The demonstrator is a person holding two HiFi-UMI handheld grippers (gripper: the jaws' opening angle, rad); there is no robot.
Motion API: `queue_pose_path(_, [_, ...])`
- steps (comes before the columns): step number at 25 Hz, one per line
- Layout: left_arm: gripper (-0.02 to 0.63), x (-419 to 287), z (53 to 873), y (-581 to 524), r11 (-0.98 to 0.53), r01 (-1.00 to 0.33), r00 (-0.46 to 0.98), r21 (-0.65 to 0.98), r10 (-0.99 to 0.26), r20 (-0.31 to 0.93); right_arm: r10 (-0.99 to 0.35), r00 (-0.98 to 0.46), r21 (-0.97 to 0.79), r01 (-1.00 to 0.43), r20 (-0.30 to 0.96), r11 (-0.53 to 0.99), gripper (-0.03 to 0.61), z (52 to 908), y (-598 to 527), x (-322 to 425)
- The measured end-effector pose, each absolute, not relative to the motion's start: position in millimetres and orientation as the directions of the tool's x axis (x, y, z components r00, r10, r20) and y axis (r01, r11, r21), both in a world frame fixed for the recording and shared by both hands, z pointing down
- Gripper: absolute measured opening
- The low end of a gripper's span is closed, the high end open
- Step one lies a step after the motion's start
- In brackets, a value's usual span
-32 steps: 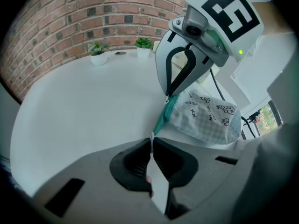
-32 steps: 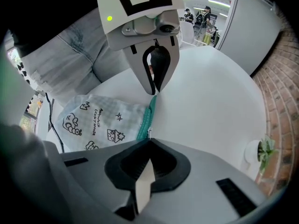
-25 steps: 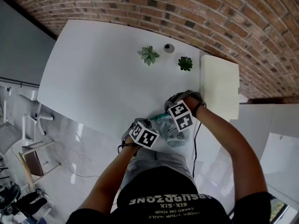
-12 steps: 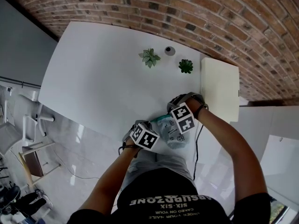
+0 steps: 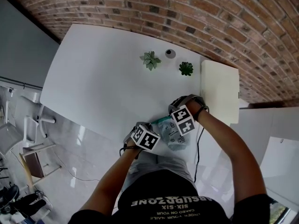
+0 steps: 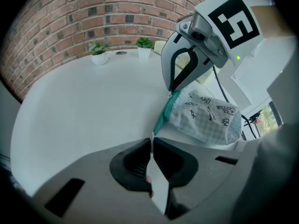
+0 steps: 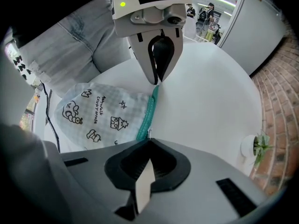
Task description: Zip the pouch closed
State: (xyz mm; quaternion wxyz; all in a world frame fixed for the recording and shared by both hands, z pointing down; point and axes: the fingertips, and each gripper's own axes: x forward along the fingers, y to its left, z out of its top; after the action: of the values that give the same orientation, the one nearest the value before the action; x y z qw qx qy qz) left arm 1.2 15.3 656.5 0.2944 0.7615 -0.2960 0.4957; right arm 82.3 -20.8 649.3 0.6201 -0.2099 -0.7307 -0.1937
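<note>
Pouch (image 6: 205, 118) spans between left tongs (image 6: 151, 141) and right tongs (image 7: 148, 141), both pinching its zip (image 7: 148, 107)

Place: an office-like workroom or studio, not a home.
Wall: a bare red brick wall (image 5: 187, 13) runs along the far side.
Furniture: a large plain white table (image 5: 103, 78); a chair (image 5: 33, 158) stands down on the left.
Floor: pale glossy floor (image 5: 79, 143).
Decoration: a pale potted plant (image 5: 150, 59) and a dark green potted plant (image 5: 186, 68) at the table's far edge.
Beyond: a grey partition (image 7: 261, 22) and ceiling strip lights (image 7: 224, 1).
</note>
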Motion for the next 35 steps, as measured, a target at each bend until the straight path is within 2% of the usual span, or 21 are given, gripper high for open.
queue_pose_path(35, [0.024,0.9,656.0,15.6,-0.654,-0.741,0.333,0.154,-0.158,0.930,0.054,-0.139,0.020,0.484,0.989,0.875,-0.002,649.1,-24.9,94.8])
